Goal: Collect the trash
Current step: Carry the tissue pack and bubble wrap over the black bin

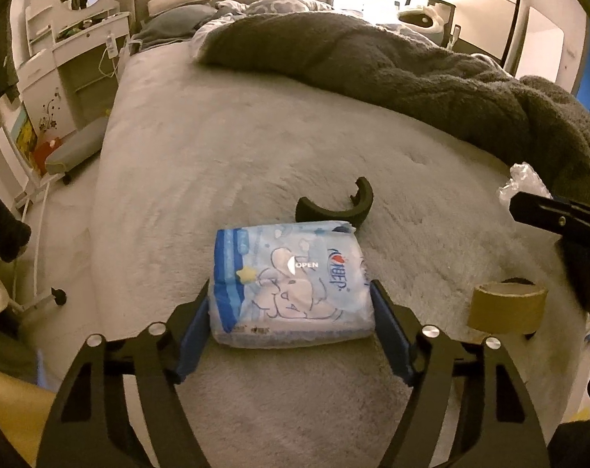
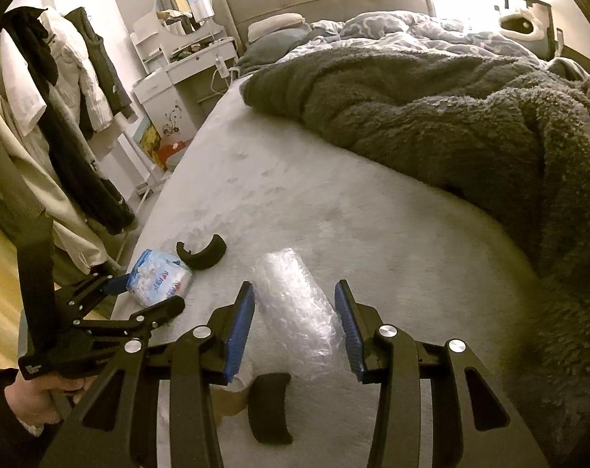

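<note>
On the grey bed (image 1: 256, 148), the left hand-held gripper (image 1: 291, 323) straddles a blue tissue pack (image 1: 291, 284), jaws wide (contact unclear); the right hand-held gripper (image 2: 295, 327) gapes around crumpled bubble wrap (image 2: 295, 308), beside a cardboard tape roll (image 1: 505, 308)

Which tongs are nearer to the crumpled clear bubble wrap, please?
Right. The right tongs straddle the crumpled clear bubble wrap, open; the left tongs sit farther off, around the blue-and-white tissue pack.

One tissue pack (image 1: 291, 282), two black curved pieces (image 1: 336, 206) (image 2: 269, 407), one tape roll (image 1: 507, 308), one bubble wrap (image 2: 299, 304).
</note>
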Action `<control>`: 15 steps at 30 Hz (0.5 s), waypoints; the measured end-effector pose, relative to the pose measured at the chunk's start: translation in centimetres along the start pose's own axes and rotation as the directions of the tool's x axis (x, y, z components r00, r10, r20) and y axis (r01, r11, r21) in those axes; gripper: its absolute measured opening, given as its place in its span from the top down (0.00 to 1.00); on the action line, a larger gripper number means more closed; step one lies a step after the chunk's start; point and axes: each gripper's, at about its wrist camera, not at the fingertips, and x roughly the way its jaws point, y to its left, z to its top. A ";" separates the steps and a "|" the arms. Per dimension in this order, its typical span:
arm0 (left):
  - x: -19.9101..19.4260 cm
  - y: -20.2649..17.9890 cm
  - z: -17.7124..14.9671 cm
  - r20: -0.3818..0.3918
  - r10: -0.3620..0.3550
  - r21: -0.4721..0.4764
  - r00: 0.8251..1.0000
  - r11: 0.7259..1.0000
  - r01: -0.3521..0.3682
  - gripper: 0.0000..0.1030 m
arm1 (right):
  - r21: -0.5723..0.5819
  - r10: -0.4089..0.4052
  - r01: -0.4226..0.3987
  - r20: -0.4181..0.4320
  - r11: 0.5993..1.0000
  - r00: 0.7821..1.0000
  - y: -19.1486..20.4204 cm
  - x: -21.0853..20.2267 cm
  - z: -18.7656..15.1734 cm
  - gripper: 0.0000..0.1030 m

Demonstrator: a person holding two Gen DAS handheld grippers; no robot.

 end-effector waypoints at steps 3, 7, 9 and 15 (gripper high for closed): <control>-0.5 0.3 0.0 0.008 -0.012 -0.002 1.000 1.000 0.012 0.27 | 0.002 0.006 -0.006 0.012 1.000 1.000 0.3 -0.3 0.2 0.58; -1.5 0.9 -0.5 0.026 -0.022 -0.010 0.999 1.000 0.022 0.27 | -0.003 0.021 -0.021 0.020 1.000 1.000 0.8 -0.5 0.2 0.58; -2.1 1.1 -0.7 0.041 -0.026 -0.014 0.999 1.000 0.026 0.27 | -0.005 0.026 -0.026 0.019 1.000 0.999 1.2 -0.4 0.1 0.58; -4.0 1.7 -1.6 0.085 -0.009 -0.014 0.996 1.000 0.011 0.27 | -0.006 0.046 -0.045 0.051 0.999 0.998 2.5 -1.6 0.1 0.58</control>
